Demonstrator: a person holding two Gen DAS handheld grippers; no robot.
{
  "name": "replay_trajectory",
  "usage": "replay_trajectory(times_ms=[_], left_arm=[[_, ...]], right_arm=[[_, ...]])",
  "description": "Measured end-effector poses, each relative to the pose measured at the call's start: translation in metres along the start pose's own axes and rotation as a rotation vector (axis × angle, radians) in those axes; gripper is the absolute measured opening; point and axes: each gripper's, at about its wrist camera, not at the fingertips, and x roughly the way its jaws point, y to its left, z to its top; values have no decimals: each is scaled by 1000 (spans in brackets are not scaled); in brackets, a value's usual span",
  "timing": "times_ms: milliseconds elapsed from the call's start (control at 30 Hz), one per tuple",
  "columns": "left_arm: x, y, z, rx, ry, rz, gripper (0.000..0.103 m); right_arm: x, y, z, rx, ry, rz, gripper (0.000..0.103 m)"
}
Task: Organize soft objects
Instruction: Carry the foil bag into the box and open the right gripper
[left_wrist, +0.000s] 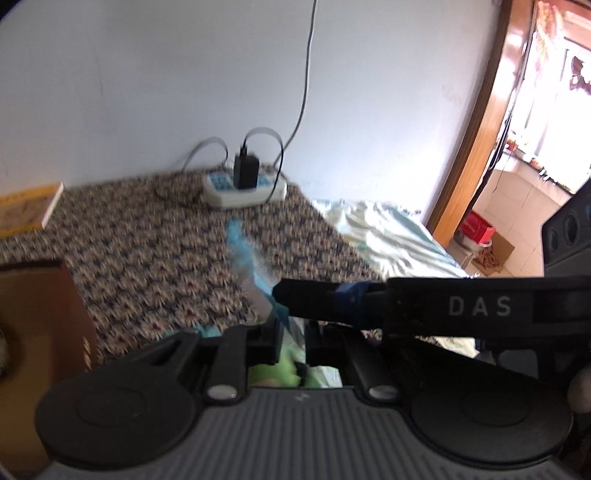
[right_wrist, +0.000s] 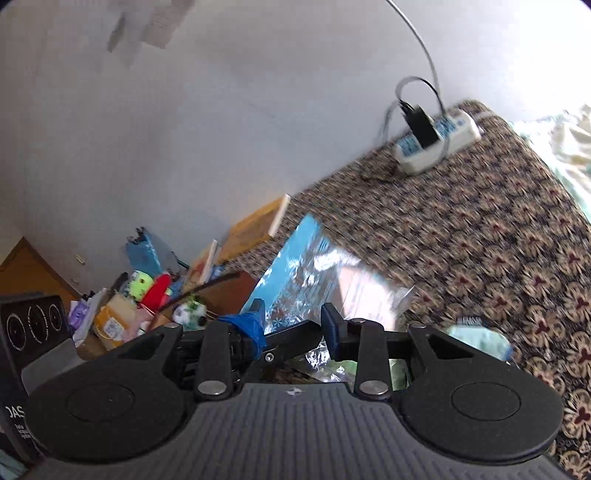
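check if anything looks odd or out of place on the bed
Yes. A white power strip with a black charger plugged in sits on the patterned blanket, odd for bedding. A crinkled blue plastic bag lies askew mid-blanket.

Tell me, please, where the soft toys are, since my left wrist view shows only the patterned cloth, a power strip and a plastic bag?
Observer: The right wrist view shows the soft toys heaped by the wall, left of the plastic bag.
Operator: Thank you. Is the right tool holding anything?
Observer: No. The right tool is open, with the bag showing in the gap between its fingers.
Operator: Is anything else lying close to it?
Observer: A pale green packet lies on the patterned cloth, just right of that tool.
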Motion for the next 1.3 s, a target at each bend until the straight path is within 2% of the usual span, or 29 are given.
replay_trajectory(times_ms=[167,333,767,933,1033,1300], left_arm=[[-24,20,3,-30,-41,-37,2],[-47,47,2,-48,-64,-50,1],[-110,141,9,-37,-133,13,1],[-119,180,3,-18,-117,56,1],[-117,207,-2,-38,-92,49,1],[-87,249,-9,16,-3,40,1]], right_arm=[[5,24,2,-53,-21,18,16],[20,47,-4,-45,-23,36,16],[90,136,-11,-138,-31,95,16],[129,165,-22,-167,-13,105,16],[151,175,-31,-157,-5,99,16],[189,188,-49,-215,-3,8,16]])
